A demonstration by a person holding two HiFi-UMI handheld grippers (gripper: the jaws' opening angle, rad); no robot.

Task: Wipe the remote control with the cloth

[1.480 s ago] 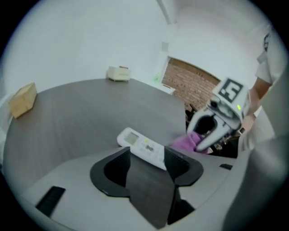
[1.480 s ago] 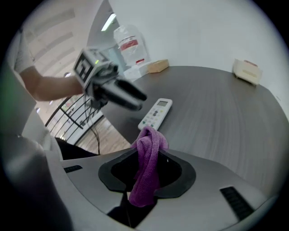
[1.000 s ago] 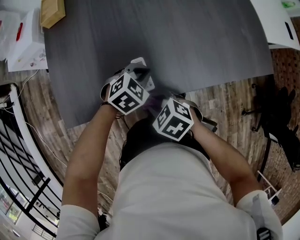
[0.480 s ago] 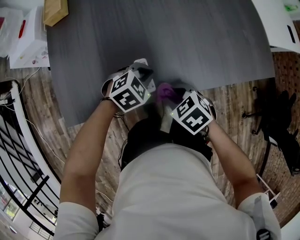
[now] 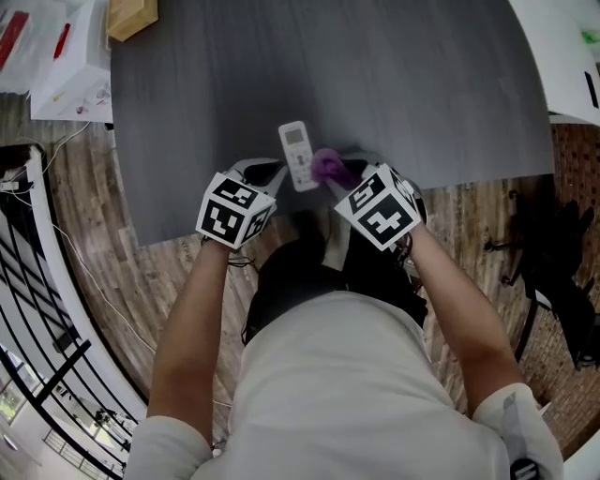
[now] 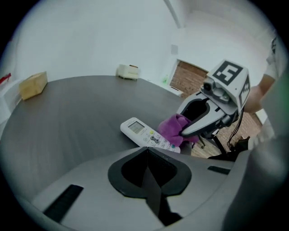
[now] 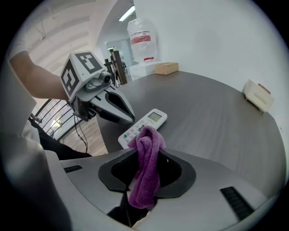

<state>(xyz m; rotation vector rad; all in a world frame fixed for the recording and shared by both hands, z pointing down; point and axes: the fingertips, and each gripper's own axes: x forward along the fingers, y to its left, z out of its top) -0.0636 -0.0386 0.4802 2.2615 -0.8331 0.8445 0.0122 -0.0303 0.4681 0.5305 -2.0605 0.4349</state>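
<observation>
A white remote control (image 5: 298,156) lies flat on the dark grey table (image 5: 412,84), close to its front edge. My left gripper (image 5: 263,172) is shut and holds nothing; its tip is just left of the remote's near end. From the left gripper view the remote (image 6: 146,133) lies just ahead of the closed left gripper (image 6: 146,150). My right gripper (image 5: 343,174) is shut on a purple cloth (image 5: 329,166), which bulges out against the remote's right side. In the right gripper view the cloth (image 7: 146,168) hangs folded between the jaws of the right gripper (image 7: 145,152), with the remote (image 7: 142,126) beyond it.
A wooden block (image 5: 131,17) and a white box with papers (image 5: 71,67) are at the far left corner. A small cream box (image 6: 128,71) sits at the table's far edge. A black chair base (image 5: 553,234) stands on the wood floor at the right; a black railing (image 5: 37,309) runs at the left.
My left gripper has drawn back toward the table's front edge, and the remote now shows lying on the table. The right gripper has carried the cloth forward to the remote's right side.
</observation>
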